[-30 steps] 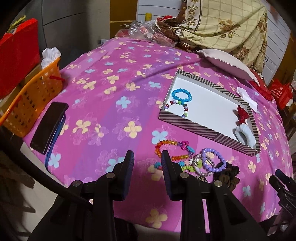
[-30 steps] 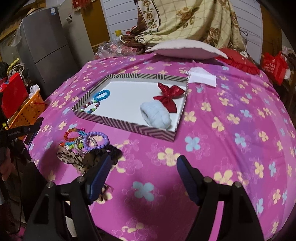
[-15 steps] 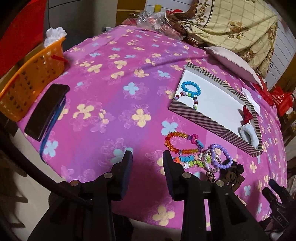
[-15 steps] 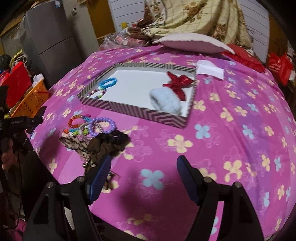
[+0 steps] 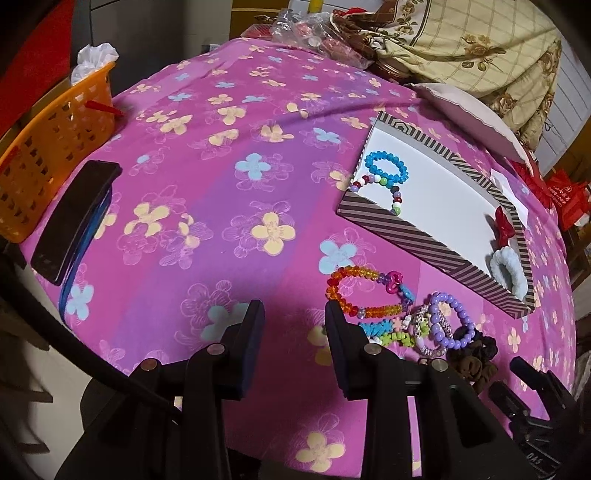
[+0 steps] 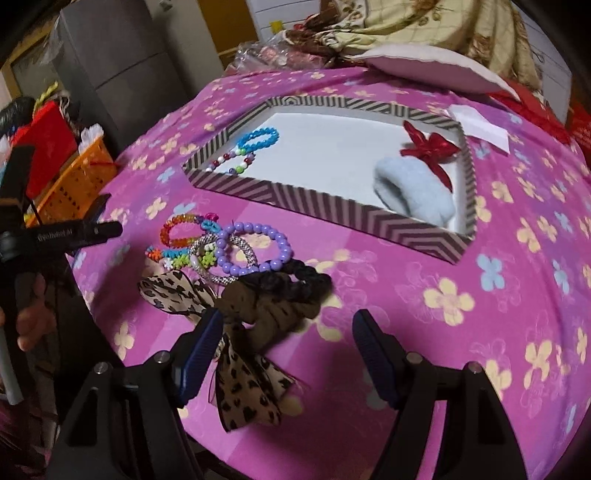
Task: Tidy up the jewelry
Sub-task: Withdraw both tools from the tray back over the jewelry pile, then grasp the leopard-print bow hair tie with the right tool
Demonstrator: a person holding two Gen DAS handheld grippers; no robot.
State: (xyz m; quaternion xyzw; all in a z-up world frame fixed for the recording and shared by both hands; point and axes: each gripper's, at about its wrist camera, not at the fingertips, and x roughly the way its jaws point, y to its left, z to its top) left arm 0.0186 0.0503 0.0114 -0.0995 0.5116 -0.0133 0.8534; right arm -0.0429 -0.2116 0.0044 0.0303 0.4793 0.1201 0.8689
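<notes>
Left tool (image 5: 293,325): released, empty.
Right tool (image 6: 284,338): released over brown scrunchie (image 6: 273,306).
Striped tray (image 6: 332,199): 2 bracelets inside.

From my remote station I see a desk under a pink floral cloth (image 5: 229,155), lit dimly from indoors. At upper left of the right view stands a grey cabinet (image 6: 122,62); a white panelled wall (image 6: 280,14) lies behind. A cream floral quilt (image 5: 476,48) fills the upper right of the left view.

Both wrist views look down across the table edge, sharing the striped tray (image 5: 424,242) (image 6: 325,199)
</notes>
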